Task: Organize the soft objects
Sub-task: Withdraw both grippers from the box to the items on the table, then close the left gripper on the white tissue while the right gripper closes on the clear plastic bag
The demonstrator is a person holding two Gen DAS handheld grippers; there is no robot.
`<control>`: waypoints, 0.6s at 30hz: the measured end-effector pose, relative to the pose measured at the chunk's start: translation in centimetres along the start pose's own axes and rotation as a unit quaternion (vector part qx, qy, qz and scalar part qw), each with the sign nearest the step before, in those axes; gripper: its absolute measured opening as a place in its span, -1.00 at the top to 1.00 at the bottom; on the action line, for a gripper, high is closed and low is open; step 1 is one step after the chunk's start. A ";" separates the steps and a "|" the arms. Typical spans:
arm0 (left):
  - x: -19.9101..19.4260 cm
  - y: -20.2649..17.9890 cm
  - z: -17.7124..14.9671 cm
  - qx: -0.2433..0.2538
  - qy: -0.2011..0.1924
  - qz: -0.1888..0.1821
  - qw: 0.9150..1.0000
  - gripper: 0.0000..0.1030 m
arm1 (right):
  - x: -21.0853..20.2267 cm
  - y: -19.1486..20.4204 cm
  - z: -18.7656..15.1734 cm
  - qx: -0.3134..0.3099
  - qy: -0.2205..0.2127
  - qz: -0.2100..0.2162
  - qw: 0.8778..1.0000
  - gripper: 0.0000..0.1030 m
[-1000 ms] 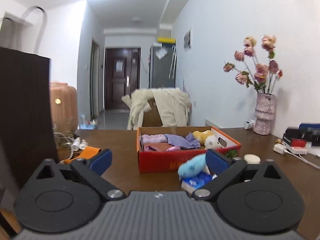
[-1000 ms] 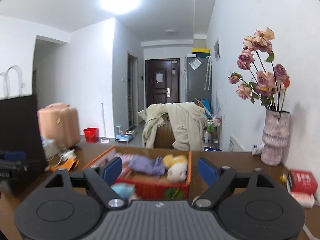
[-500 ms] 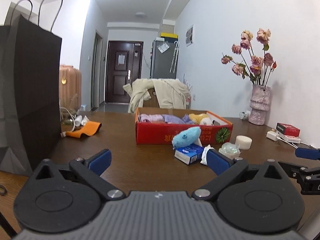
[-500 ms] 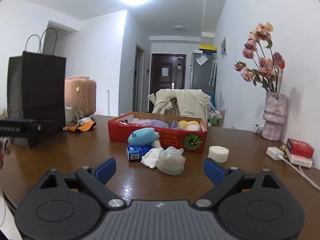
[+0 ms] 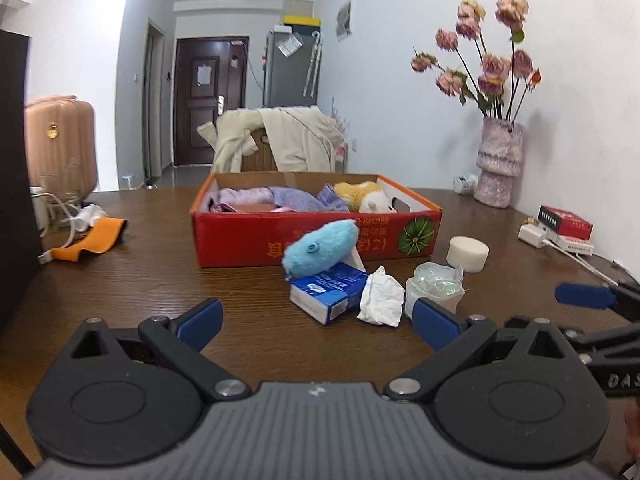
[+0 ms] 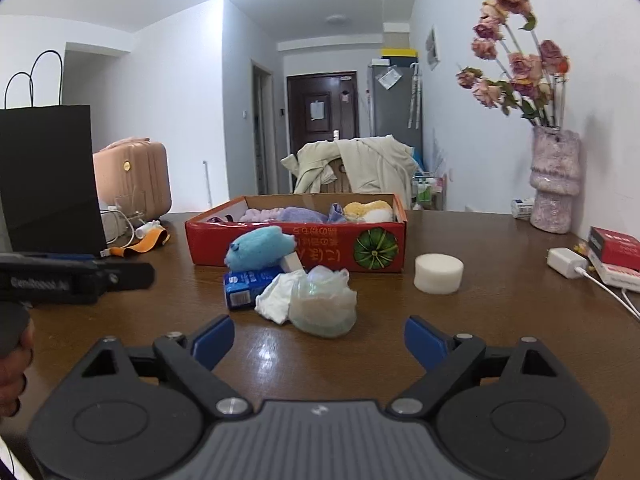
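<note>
Step now: both tongs are low over the table and pointed at the small pile in front of the red box. Nothing has been picked up.
Left tongs: wide open, holding nothing. The blue pads have only bare table between them.
Right tongs: wide open too, holding nothing. Its jaws have just been opening, and nothing sits between them.
Blue fluffy toy: it lies on top of a blue tissue pack, touching the front of the red box.
White crumpled tissue: right beside the tissue pack.
Clear plastic bag: touching the tissue, nearest the right tongs.
White sponge: alone, off to the right of the pile.
Box: it already has purple cloths and a yellow and white soft toy inside.
Next move, I think: pick one soft thing, put the open pads around it, squeeze gently, then lift it over the box wall.
Watch out: the pile is packed close, so the pads could grab two things.
</note>
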State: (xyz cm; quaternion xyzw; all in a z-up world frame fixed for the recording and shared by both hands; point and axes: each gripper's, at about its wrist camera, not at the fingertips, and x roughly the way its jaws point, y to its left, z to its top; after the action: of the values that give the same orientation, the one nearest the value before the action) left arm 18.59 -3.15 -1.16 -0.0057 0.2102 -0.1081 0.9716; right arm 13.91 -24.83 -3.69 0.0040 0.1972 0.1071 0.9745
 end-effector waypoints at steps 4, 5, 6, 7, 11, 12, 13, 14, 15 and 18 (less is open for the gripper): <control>2.4 -0.5 0.5 0.006 0.014 -0.006 1.000 -0.99 | 3.3 -0.7 1.4 -0.011 0.019 0.008 1.000 -0.72; 3.1 -0.5 0.6 0.006 0.022 -0.004 1.000 -0.99 | 4.3 -0.8 1.8 -0.014 0.030 0.012 0.999 -0.69; 3.8 -0.6 0.8 0.007 0.030 -0.001 1.000 -0.98 | 5.4 -0.9 2.0 -0.016 0.042 0.016 0.999 -0.66; 4.3 -0.6 0.9 0.007 0.035 -0.001 0.999 -0.91 | 6.2 -1.0 2.3 -0.016 0.050 0.018 0.998 -0.58; 6.6 -1.1 1.4 0.004 0.056 -0.010 0.998 -0.53 | 9.2 -1.8 2.9 -0.004 0.060 0.035 0.998 -0.51; 7.1 -1.3 1.6 0.000 0.064 -0.012 0.998 -0.48 | 9.7 -2.1 3.0 0.003 0.064 0.040 0.997 -0.47; 7.7 -1.6 1.6 -0.007 0.074 -0.015 0.997 -0.36 | 10.2 -2.4 2.9 0.008 0.068 0.044 0.997 -0.33; 8.2 -2.0 1.7 -0.016 0.083 -0.018 0.996 -0.25 | 10.7 -2.8 2.9 0.013 0.075 0.047 0.996 -0.22; 8.6 -2.4 1.7 -0.021 0.090 -0.021 0.996 -0.20 | 10.9 -3.2 2.9 0.020 0.078 0.048 0.996 0.02; 10.1 -3.8 1.6 -0.028 0.105 -0.035 0.994 -0.15 | 11.3 -4.8 2.8 0.036 0.079 0.040 0.995 0.21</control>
State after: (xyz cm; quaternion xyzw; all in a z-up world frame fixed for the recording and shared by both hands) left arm 27.41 -9.01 -3.57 -0.0293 0.3134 -0.1358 0.9394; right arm 26.13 -27.04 -5.67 0.0387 0.2767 0.1384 0.9502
